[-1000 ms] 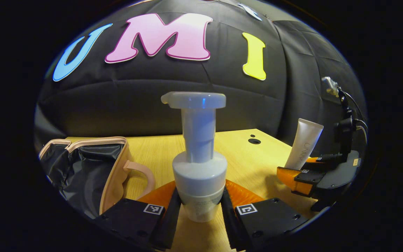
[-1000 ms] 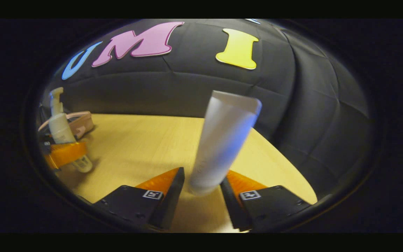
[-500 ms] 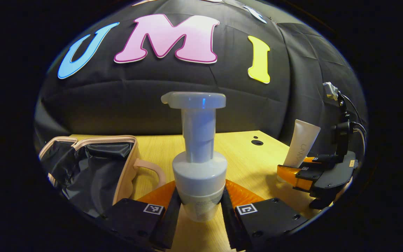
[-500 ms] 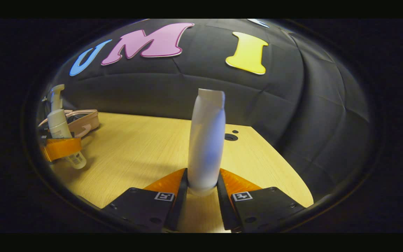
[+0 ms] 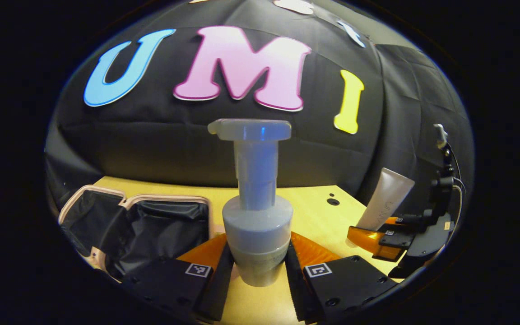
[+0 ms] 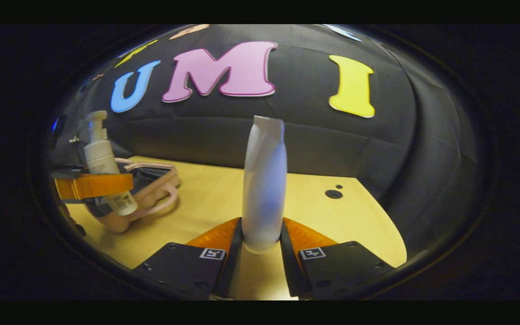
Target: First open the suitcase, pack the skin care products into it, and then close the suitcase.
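Pale wood made up the table (image 5: 318, 212), which ran across the lower half of both views, with two small dark holes (image 6: 333, 194) at its far right part.

Left gripper view: your left gripper (image 5: 257, 266) sat at bottom centre, both fingers pressed against the lower body of a white pump bottle (image 5: 256, 216). The bottle stood upright between them, its flat pump head in the middle of the frame. The suitcase (image 5: 151, 230), a small pink-edged case with a dark lining, lay open at lower left, just beside the left finger. At the right edge you had the right gripper (image 5: 377, 237) holding a white tube (image 5: 386, 201) that leaned to the right, with cables rising behind it.

Right gripper view: your right gripper (image 6: 262, 253) was closed on the tube (image 6: 264, 189), both fingers squeezing its lower end at bottom centre; the tube stood nearly upright, flat crimped end on top. At the left edge the left gripper (image 6: 95, 186) held the pump bottle (image 6: 102, 167) slightly tilted, directly in front of the open suitcase (image 6: 151, 194), whose pink handle pointed toward frame centre. Whether the bottle was touching the case could not be told from this angle.
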`<state>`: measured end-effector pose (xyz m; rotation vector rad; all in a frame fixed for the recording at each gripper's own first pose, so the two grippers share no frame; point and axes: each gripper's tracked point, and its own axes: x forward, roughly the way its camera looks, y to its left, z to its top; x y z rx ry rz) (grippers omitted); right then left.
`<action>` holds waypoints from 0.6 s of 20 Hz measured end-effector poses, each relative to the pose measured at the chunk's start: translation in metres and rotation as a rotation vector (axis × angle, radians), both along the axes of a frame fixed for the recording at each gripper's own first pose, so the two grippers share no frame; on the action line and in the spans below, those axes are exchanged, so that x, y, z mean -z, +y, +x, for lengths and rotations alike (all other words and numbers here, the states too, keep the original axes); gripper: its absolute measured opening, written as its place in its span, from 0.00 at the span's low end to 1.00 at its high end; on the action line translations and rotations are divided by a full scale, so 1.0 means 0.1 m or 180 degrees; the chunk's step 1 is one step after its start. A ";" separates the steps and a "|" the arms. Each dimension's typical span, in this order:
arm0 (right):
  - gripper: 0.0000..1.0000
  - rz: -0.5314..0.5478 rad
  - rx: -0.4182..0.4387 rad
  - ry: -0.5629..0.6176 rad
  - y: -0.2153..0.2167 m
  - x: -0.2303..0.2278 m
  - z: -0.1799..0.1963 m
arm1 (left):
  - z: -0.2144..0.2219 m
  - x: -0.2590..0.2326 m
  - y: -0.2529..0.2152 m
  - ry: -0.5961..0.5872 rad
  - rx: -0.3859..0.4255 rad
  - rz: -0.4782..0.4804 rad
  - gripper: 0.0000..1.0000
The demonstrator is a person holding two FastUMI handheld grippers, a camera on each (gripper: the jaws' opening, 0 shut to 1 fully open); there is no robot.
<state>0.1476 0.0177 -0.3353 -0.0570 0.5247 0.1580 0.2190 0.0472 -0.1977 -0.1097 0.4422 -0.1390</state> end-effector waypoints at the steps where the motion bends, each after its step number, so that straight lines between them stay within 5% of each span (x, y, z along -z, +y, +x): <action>1: 0.45 0.0035 -0.0075 -0.0029 0.18 -0.09 0.02 | -0.02 -0.01 0.21 0.0119 -0.0051 0.0029 0.60; 7: 0.45 0.0418 -0.0395 0.0003 1.24 -0.41 0.08 | -0.11 0.39 1.40 0.0989 -0.0186 0.0270 0.61; 12: 0.45 0.0471 -0.0606 -0.0036 1.67 -0.52 -0.02 | -0.05 0.92 1.63 0.1763 0.0202 0.0509 0.61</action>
